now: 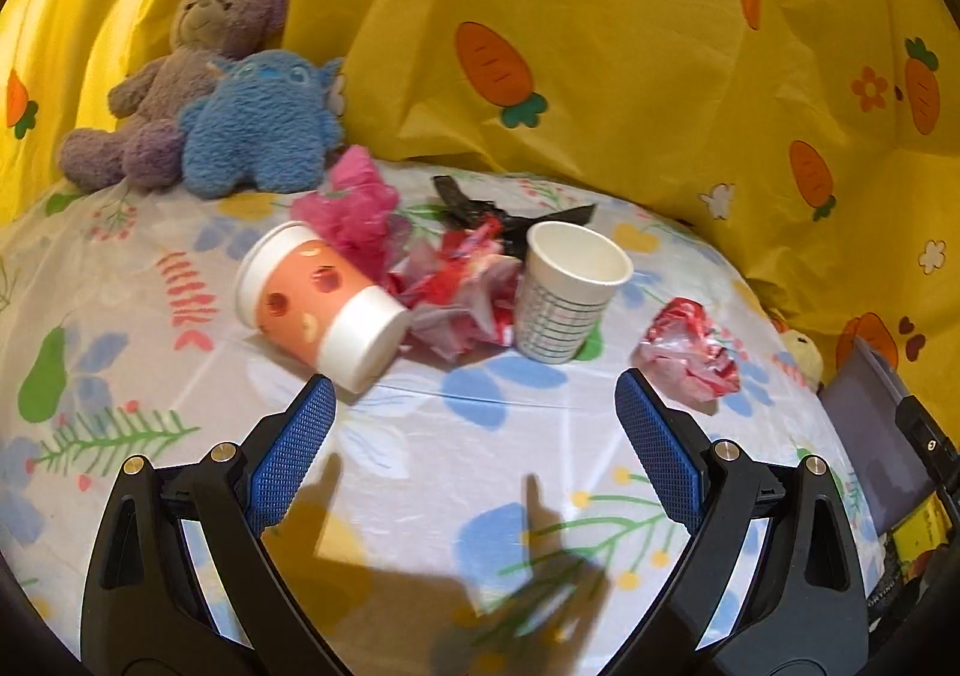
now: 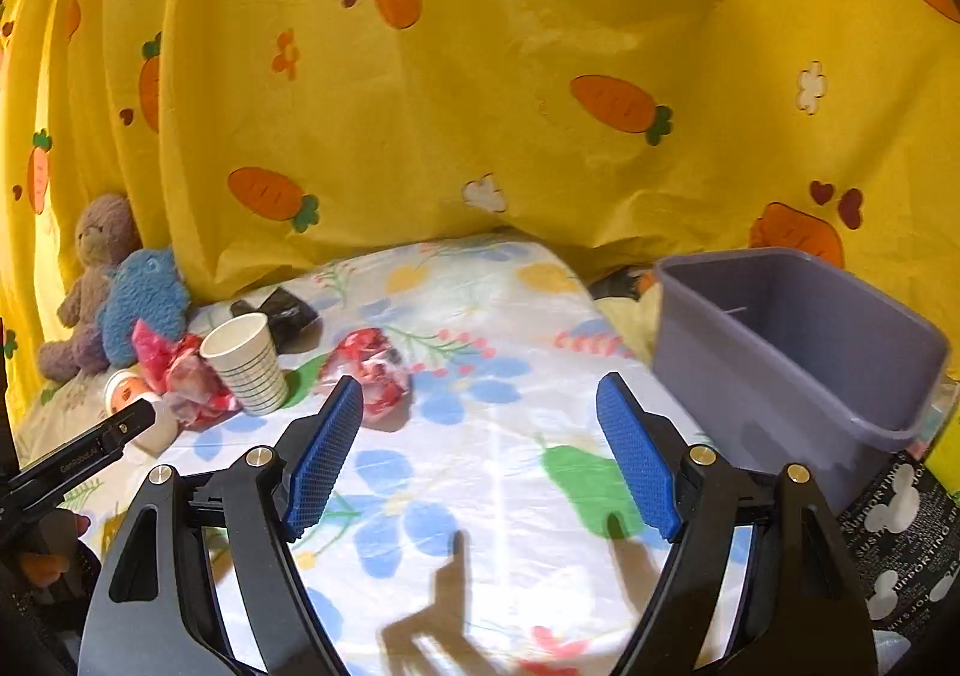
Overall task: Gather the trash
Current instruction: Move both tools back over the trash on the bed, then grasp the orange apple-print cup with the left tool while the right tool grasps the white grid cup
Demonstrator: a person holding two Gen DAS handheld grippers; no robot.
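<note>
Trash lies on a floral bed sheet [image 1: 420,466]. An orange paper cup [image 1: 318,304] lies on its side. A white lined paper cup [image 1: 567,298] stands upright. Between them sit crumpled red-and-white wrappers [image 1: 462,292], a pink crumpled bag [image 1: 354,208] and black plastic [image 1: 480,208]. A separate red-and-white wrapper [image 1: 690,355] lies to the right; it also shows in the right wrist view [image 2: 372,370]. My left gripper [image 1: 474,394] is open and empty, just short of the cups. My right gripper [image 2: 480,394] is open and empty, with that wrapper by its left fingertip. A grey bin [image 2: 792,352] stands at the right.
A purple teddy bear [image 1: 180,76] and a blue plush toy [image 1: 264,124] sit at the back left. A yellow carrot-print curtain [image 2: 480,76] hangs behind the bed. The left gripper's tip [image 2: 114,436] shows at the left in the right wrist view.
</note>
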